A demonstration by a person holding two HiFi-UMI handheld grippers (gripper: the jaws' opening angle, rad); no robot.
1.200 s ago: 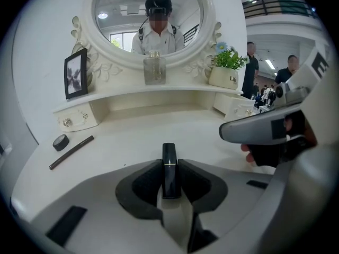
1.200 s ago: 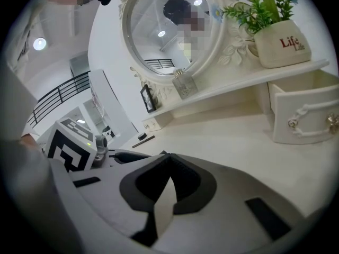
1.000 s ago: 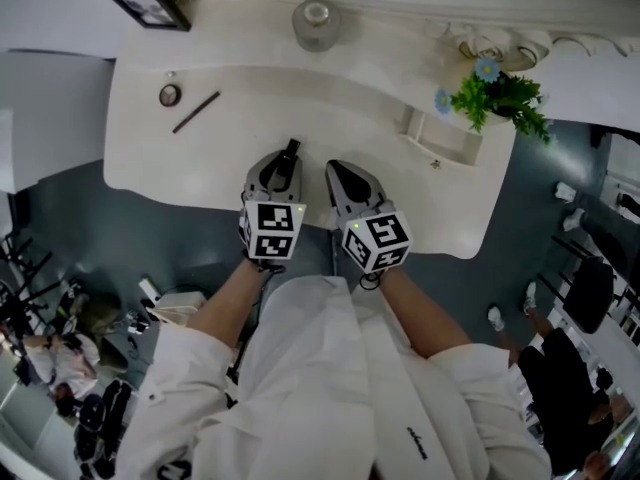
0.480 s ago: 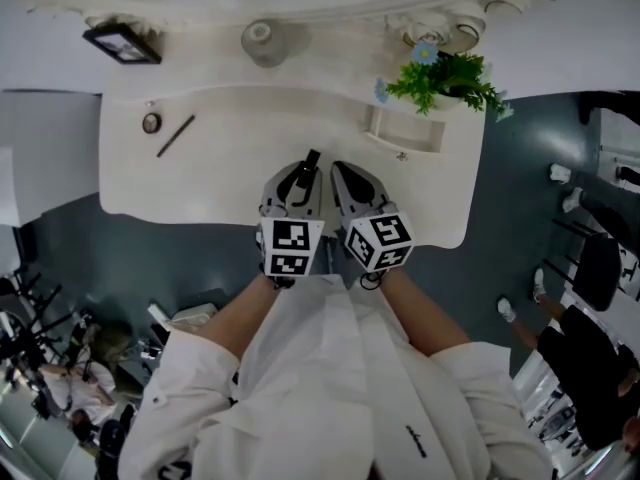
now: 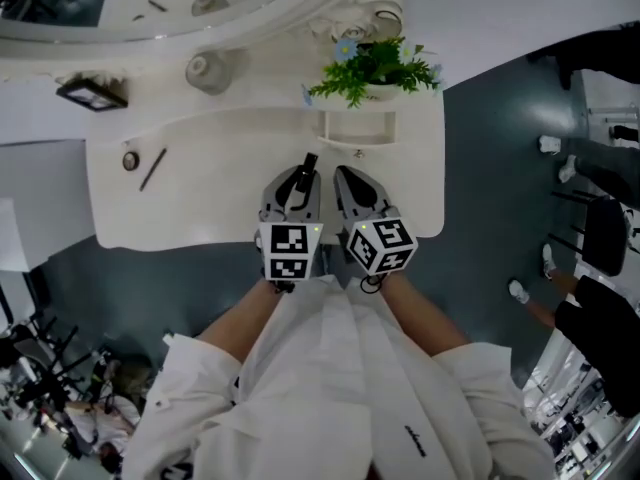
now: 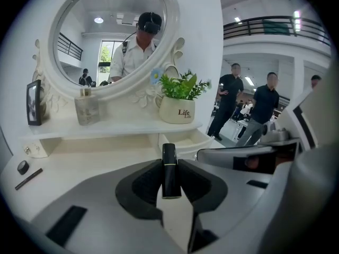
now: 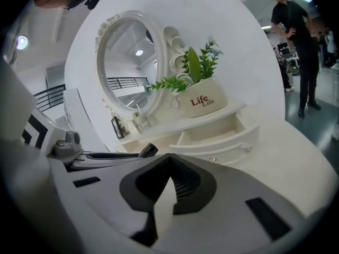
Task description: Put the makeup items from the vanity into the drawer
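My left gripper [image 5: 303,171] is shut on a black lipstick tube [image 6: 169,169], which sticks out past its tips [image 5: 309,159] over the white vanity top [image 5: 220,203]. My right gripper [image 5: 341,175] sits close beside it on the right, shut with nothing between its pads [image 7: 170,187]. The small open drawer [image 5: 358,128] lies just beyond both grippers, under the potted plant; it shows in the left gripper view as drawer [image 6: 185,139] and in the right gripper view as drawer [image 7: 217,134]. A dark pencil [image 5: 153,169] and a small round compact [image 5: 130,160] lie at the vanity's left.
A potted plant [image 5: 375,68] stands on the shelf above the drawer, a glass bottle [image 5: 207,71] and a black picture frame [image 5: 92,92] further left. The oval mirror [image 6: 114,33] rises behind. People [image 6: 263,107] stand on the floor to the right.
The view has swung right, so the vanity now sits further left. Both grippers, the left still holding the lipstick, have come nearer the open drawer, now straight ahead.
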